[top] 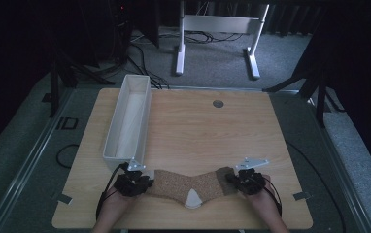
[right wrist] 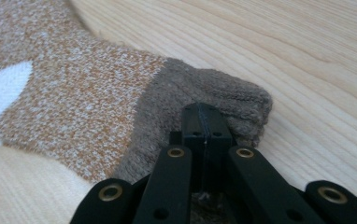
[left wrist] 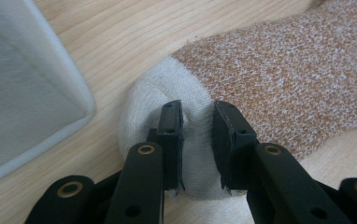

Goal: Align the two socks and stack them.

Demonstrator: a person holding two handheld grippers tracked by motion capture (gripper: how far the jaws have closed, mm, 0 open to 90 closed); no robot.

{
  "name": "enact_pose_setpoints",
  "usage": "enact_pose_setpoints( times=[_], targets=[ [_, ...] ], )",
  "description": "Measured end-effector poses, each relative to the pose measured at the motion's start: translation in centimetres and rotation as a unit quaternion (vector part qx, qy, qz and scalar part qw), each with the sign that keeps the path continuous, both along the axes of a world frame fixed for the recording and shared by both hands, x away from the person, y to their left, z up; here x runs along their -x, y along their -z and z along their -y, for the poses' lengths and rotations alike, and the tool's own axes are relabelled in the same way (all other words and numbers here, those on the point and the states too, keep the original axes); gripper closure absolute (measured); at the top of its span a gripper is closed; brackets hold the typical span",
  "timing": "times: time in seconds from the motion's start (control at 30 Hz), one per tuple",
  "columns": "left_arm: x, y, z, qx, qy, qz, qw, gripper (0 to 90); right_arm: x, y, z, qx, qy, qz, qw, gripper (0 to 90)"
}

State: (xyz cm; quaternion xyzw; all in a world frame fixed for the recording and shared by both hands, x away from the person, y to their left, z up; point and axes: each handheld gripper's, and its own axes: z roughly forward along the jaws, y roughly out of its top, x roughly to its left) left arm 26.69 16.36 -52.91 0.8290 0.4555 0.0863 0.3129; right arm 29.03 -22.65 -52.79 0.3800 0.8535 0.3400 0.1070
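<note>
A: Item one, the sock (top: 188, 187)?

B: One sock, speckled brown-orange knit, cream toe (left wrist: 167, 93), darker brown ribbed cuff (right wrist: 223, 93), white heel patch (top: 192, 198). Lies flat along the near edge of the counter (top: 212, 131), roughly midway between the near corners, bent at the heel so the patch points at that edge.

A: Left claw (left wrist: 197, 123)?

B: At the toe end. Jaws part open with a bunched fold of the cream toe standing between them. The pads look to be touching the fabric on both sides, though how firmly they press is hard to tell from the left gripper view. In the high view the left claw (top: 134, 183) sits over the sock's left end, toward the near left corner.

A: Right claw (right wrist: 203, 122)?

B: At the cuff end. Jaws fully together, tips meeting over the ribbed cuff, fabric pinched under them. In the high view the right claw (top: 245, 180) covers the sock's right end.

A: Surroundings?

B: One long white bin (top: 127, 119), narrow, running along the left edge of the counter from the far left corner toward the near one; its near end stands just beside the left claw. One small round grey disc (top: 217, 103) near the far edge.
</note>
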Motion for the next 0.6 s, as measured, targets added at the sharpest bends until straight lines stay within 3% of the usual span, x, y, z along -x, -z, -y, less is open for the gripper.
enact_pose_setpoints(
  times=[0.13,0.23,0.43,0.6],
  targets=[
    [0.2,-0.1,0.0,0.002,-0.001,0.002,1.0,72.5,0.3,0.0,-0.2,0.004,-0.003,0.005,1.0,90.0],
    [0.4,-0.5,-0.4,0.017,-0.012,0.001,0.9998,67.1,0.3,0.0,-0.2,0.002,-0.004,0.004,1.0,90.0],
    [1.0,-1.8,-2.5,0.036,-0.048,0.009,0.9982,62.5,0.3,0.0,-0.2,0.003,-0.004,0.003,1.0,90.0],
    [1.0,-1.3,-3.3,0.036,-0.067,-0.008,0.9971,57.2,0.3,0.0,-0.3,0.007,-0.004,0.004,1.0,90.0]
  ],
)
